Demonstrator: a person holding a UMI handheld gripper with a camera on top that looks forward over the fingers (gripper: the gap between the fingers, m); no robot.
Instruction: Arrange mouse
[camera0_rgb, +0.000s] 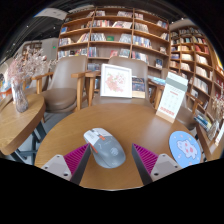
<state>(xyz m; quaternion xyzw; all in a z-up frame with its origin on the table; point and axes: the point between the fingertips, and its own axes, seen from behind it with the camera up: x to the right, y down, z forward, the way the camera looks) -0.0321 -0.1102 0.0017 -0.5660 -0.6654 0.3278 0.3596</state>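
A grey computer mouse (106, 150) with a white and orange end lies on a round wooden table (120, 120). It rests on the table between my two fingers, nearer the left one. My gripper (111, 160) is open: the pink pads (74, 158) stand wide apart with a gap on each side of the mouse. The mouse points away and to the left.
A round blue mouse pad (184, 146) with a cartoon figure lies on the table to the right. A standing card (171, 100) and a picture book (116, 80) stand at the table's far side. Chairs (66, 82), another table (18, 120) and bookshelves (112, 30) lie beyond.
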